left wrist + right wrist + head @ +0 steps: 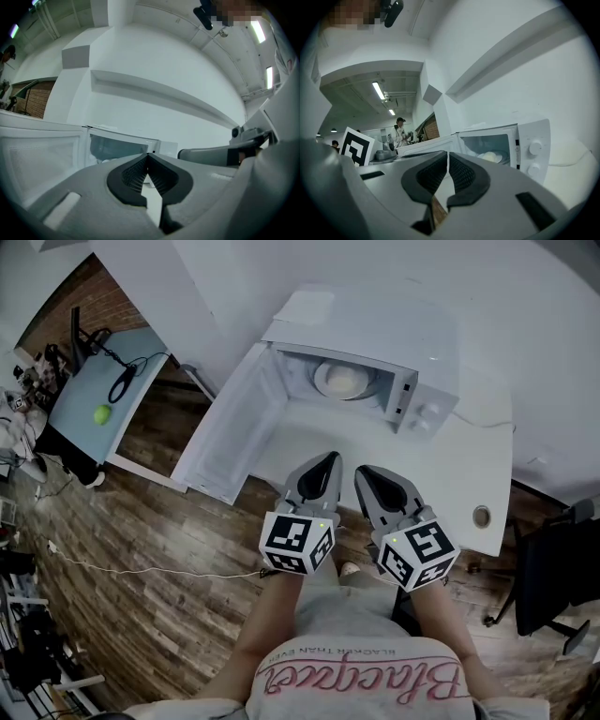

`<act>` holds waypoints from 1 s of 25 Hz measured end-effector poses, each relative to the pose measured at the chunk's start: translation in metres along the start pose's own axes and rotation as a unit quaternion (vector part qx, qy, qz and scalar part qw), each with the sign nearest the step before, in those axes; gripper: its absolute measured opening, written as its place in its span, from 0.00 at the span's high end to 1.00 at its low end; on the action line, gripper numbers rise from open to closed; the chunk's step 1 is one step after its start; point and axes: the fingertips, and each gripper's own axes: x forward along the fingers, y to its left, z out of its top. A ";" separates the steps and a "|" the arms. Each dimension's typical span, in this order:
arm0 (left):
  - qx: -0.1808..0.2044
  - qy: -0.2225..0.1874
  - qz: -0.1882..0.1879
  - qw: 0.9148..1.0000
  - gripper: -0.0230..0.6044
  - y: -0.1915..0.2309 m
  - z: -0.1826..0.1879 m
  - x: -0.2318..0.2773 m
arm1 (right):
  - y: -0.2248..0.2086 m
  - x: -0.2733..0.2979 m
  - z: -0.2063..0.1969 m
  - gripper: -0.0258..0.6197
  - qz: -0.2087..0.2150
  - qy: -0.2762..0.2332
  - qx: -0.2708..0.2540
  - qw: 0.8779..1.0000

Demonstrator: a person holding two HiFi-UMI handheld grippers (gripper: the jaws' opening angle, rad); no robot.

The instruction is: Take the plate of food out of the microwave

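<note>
A white microwave (412,381) stands on the white table (469,474) with its door (230,423) swung wide open to the left. Inside it sits a white plate (343,381) with a pale mound of food (491,157). My left gripper (330,461) and right gripper (362,472) hover side by side over the table's near edge, in front of the oven's mouth and apart from it. Both point level toward the microwave. In each gripper view the dark pads meet at the tips with nothing between them, so both are shut and empty.
The microwave's dials (534,149) face me on its right side. A round cable hole (481,516) is at the table's right front. A blue desk with a green ball (101,413) stands far left over wood floor. People stand far off in the right gripper view.
</note>
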 end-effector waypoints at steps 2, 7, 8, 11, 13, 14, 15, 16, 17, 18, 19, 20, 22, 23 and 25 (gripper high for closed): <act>-0.004 0.000 0.002 1.000 0.95 0.008 0.001 0.004 | -0.002 0.006 0.000 0.94 -0.003 0.002 0.004 1.000; -0.001 0.005 -0.011 1.000 0.95 0.024 0.003 0.017 | -0.010 0.026 0.000 0.94 -0.021 0.005 0.009 1.000; -0.001 0.006 -0.015 1.000 0.95 0.028 0.003 0.020 | -0.011 0.031 0.001 0.94 -0.026 0.005 0.009 1.000; -0.002 0.004 -0.026 1.000 0.95 0.040 0.008 0.030 | -0.014 0.044 0.004 0.93 -0.037 0.002 0.009 0.999; 0.001 0.002 -0.034 0.999 0.95 0.049 0.012 0.037 | -0.016 0.053 0.007 0.82 -0.044 0.000 0.010 0.999; 0.003 0.003 -0.037 0.999 0.95 0.053 0.014 0.040 | -0.018 0.057 0.008 0.76 -0.047 0.000 0.011 0.999; 0.003 0.004 -0.040 0.999 0.95 0.058 0.014 0.043 | -0.019 0.062 0.009 0.71 -0.051 0.000 0.013 0.999; 0.002 0.006 -0.042 0.999 0.95 0.064 0.014 0.046 | -0.021 0.066 0.010 0.69 -0.055 -0.002 0.016 0.998; 0.001 0.008 -0.045 0.999 0.95 0.069 0.014 0.049 | -0.023 0.071 0.011 0.68 -0.059 -0.004 0.022 0.998; 0.000 0.009 -0.048 0.999 0.95 0.075 0.015 0.051 | -0.025 0.076 0.012 0.68 -0.063 -0.005 0.027 0.998; -0.001 0.011 -0.051 0.999 0.95 0.080 0.015 0.054 | -0.026 0.081 0.013 0.68 -0.066 -0.007 0.032 0.997; -0.001 0.012 -0.055 0.998 0.95 0.085 0.015 0.057 | -0.027 0.087 0.013 0.68 -0.070 -0.007 0.035 0.997; -0.003 0.014 -0.063 0.998 0.95 0.095 0.016 0.063 | -0.029 0.097 0.013 0.68 -0.083 -0.003 0.032 0.996; -0.004 0.015 -0.067 0.998 0.95 0.099 0.017 0.067 | -0.030 0.103 0.013 0.68 -0.091 -0.001 0.030 0.995; -0.004 0.016 -0.077 0.997 0.95 0.107 0.018 0.074 | -0.031 0.113 0.012 0.68 -0.103 0.003 0.028 0.994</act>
